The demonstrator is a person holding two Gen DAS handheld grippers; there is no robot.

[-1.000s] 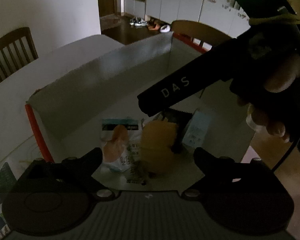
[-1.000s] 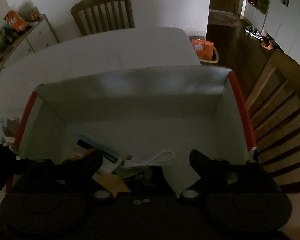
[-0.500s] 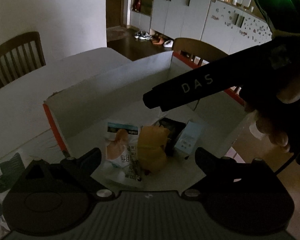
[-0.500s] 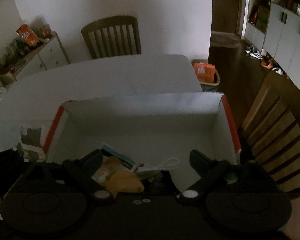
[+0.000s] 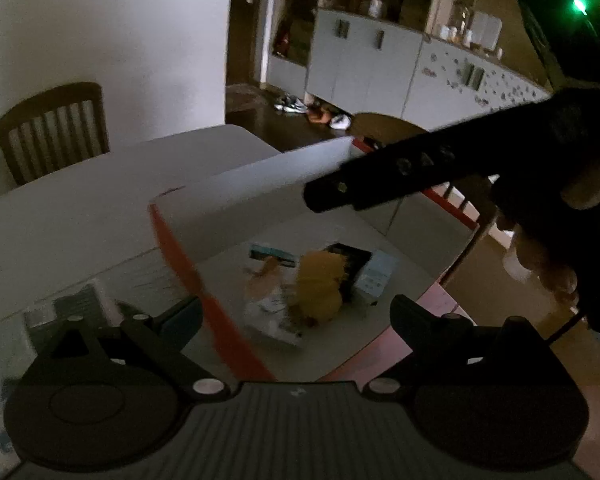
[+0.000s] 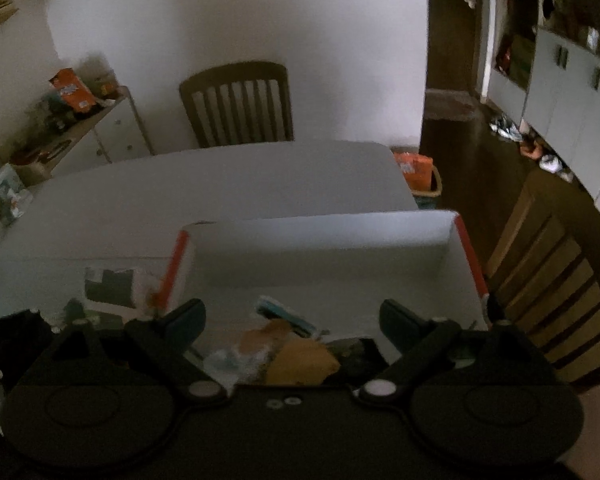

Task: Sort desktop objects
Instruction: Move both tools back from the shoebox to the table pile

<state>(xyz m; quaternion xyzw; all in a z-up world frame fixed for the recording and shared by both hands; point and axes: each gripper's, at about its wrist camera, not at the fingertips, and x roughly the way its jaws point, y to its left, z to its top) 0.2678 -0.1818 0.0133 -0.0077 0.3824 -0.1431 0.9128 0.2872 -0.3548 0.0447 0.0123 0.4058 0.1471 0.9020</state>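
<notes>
both views are dim and grainy, with fisheye bending at the edges. the white wall (image 6: 240,20) is the brightest area. a green indicator light (image 5: 579,3) glows top right in the left wrist view. motion blur smears the box (image 5: 260,184) and its contents.

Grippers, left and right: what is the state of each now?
Left gripper: open, holding nothing.
Right gripper: open, holding nothing.

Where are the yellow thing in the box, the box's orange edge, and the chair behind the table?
yellow item (image 5: 318,286), left wrist view, its middle.
orange box edge (image 5: 204,300), left wrist view, midway along the strip.
wooden chair (image 6: 238,106), right wrist view, its slatted back.
</notes>
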